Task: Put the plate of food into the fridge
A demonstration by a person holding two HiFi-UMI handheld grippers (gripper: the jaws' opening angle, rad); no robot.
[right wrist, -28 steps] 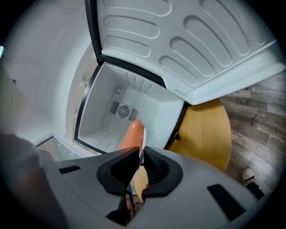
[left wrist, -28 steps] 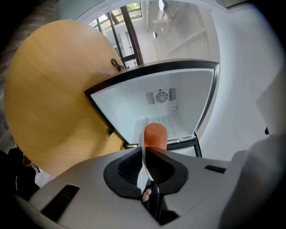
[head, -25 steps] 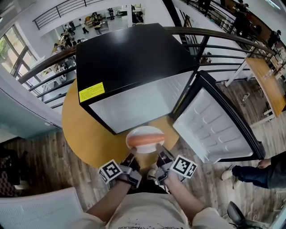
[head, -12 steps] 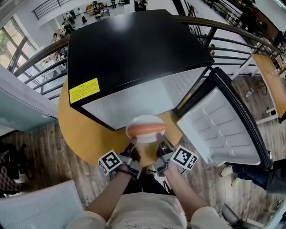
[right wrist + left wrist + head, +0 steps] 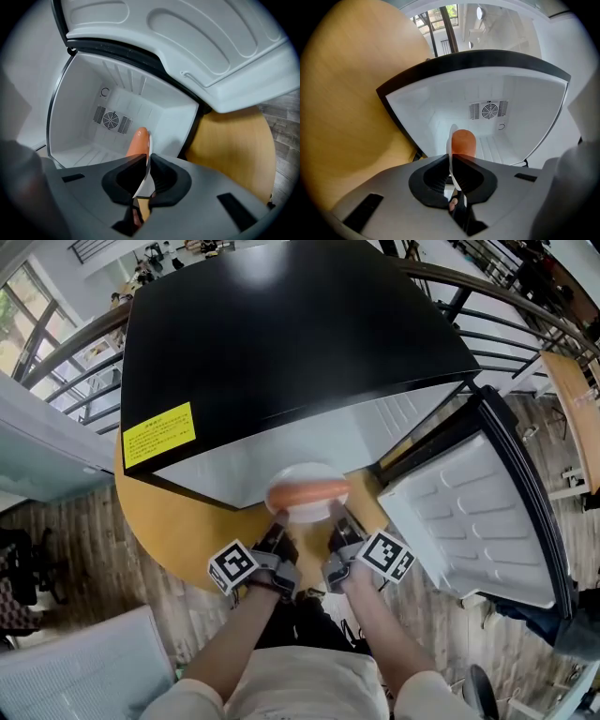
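A white plate (image 5: 302, 472) carrying an orange sausage (image 5: 309, 491) hangs at the open front of the black-topped fridge (image 5: 281, 334). My left gripper (image 5: 278, 532) is shut on the plate's near left rim, and my right gripper (image 5: 335, 531) is shut on its near right rim. In the left gripper view the plate's edge (image 5: 451, 140) stands between the pads (image 5: 436, 171), with the sausage (image 5: 463, 142) beyond. The right gripper view has the plate edge (image 5: 149, 152) clamped the same way, sausage (image 5: 138, 142) ahead. Both look into the white fridge interior (image 5: 520, 108), which holds nothing I can see.
The fridge door (image 5: 478, 521) stands swung open to the right, its white inner shelves facing me. The fridge sits on a round yellow table (image 5: 178, 521). A black railing (image 5: 525, 315) runs behind. A fan vent (image 5: 489, 110) marks the fridge's back wall.
The fridge fills more of the head view than before. Both grippers and the plate have moved forward to the fridge opening, with both grips unchanged.
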